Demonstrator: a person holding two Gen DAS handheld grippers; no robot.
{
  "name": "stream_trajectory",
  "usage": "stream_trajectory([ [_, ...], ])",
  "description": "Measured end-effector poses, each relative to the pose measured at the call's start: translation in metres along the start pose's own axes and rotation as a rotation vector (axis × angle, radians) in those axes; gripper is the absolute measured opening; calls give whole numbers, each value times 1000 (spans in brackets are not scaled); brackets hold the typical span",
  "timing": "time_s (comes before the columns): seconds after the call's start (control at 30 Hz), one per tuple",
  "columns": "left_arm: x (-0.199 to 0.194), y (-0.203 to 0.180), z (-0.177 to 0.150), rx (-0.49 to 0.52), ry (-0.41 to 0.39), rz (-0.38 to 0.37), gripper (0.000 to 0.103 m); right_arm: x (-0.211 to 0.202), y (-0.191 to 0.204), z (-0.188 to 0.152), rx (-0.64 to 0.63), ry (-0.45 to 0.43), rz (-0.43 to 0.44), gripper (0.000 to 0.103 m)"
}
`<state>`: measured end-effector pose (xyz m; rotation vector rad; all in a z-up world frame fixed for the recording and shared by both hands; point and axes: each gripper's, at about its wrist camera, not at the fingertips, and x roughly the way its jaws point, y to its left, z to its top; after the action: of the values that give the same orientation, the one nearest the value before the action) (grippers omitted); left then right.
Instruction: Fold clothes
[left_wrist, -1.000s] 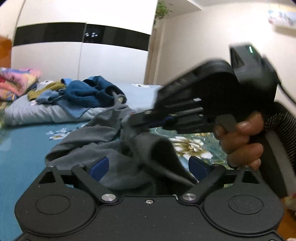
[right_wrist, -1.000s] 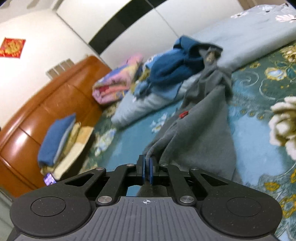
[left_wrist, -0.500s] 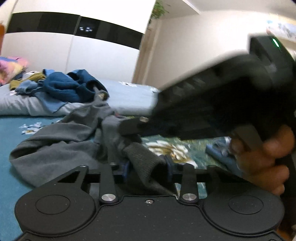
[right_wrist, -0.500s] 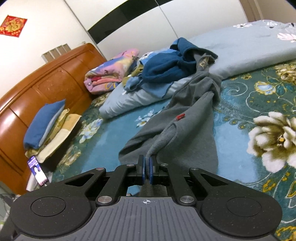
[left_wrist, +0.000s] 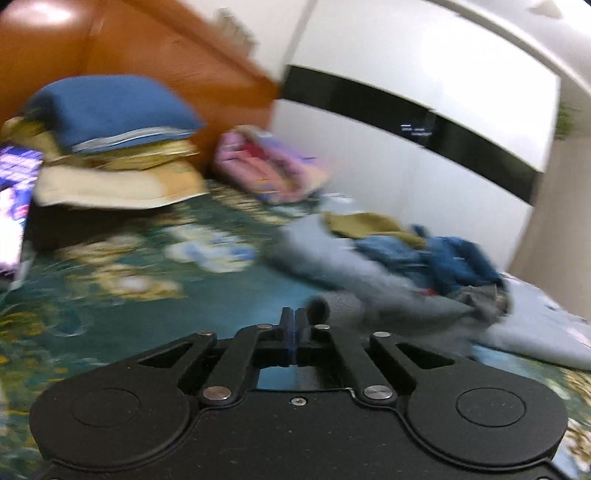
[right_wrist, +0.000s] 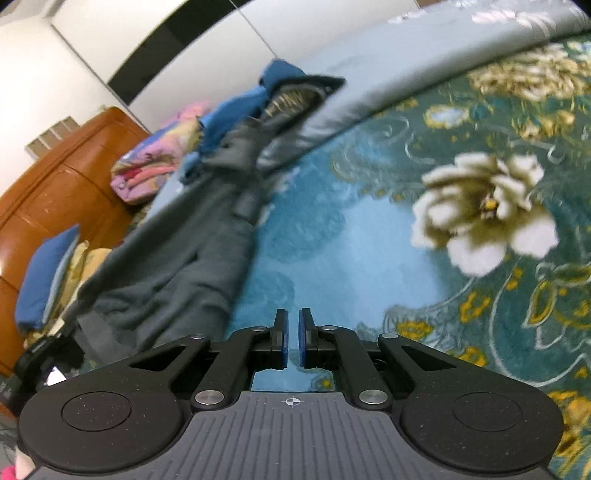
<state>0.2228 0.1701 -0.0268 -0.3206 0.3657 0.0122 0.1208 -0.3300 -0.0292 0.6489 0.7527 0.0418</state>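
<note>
A grey garment (right_wrist: 192, 251) lies stretched across the floral bedspread, running from a pile of blue clothes (right_wrist: 236, 114) down toward the lower left. In the blurred left wrist view the grey garment (left_wrist: 399, 295) trails to the right of my left gripper (left_wrist: 294, 325), whose jaws are closed with a small fold of grey cloth at their tip. My right gripper (right_wrist: 291, 332) has a narrow gap between its blue pads (right_wrist: 282, 339) and holds nothing; it hovers over bare bedspread to the right of the garment.
A wooden headboard (right_wrist: 44, 184) stands at the left with a blue pillow (left_wrist: 110, 110) on stacked cushions. A pink folded blanket (left_wrist: 269, 166) and a light blue quilt (right_wrist: 406, 66) lie behind. A white wardrobe (left_wrist: 406, 110) fills the back wall.
My right gripper has let go of the grey garment and opened slightly. My left gripper has shut on the cloth and swung left, pulling the garment out long. The view is motion-blurred.
</note>
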Motion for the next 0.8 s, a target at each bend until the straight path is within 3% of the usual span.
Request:
stream_trajectory([
  [0.07,2,19,-2,-28,29,25,0,15,2,0,2,23,0,4],
  [0.2,3,28,-14,-56,116,-20,0,55,16,9,-32,53,9,5],
  [0.27,1,24,-23,-71,166,-65,14,74,21,17,-31,52,16,9],
  [0.33,1,21,-35,-114,222,-112,40,95,26,26,-14,50,37,19],
  [0.47,-1,8,-55,-185,334,-206,57,137,38,42,59,47,101,34],
  [0.53,0,4,-65,-224,392,-230,70,157,45,46,80,55,114,40],
  [0.67,7,-3,-80,-278,457,-261,71,189,59,46,91,80,79,44],
  [0.73,12,-6,-85,-287,482,-269,68,195,61,42,121,82,104,34],
  [0.77,14,-8,-86,-290,493,-273,65,197,61,41,141,82,120,25],
  [0.8,16,-10,-87,-290,504,-276,54,196,61,39,159,72,134,10],
])
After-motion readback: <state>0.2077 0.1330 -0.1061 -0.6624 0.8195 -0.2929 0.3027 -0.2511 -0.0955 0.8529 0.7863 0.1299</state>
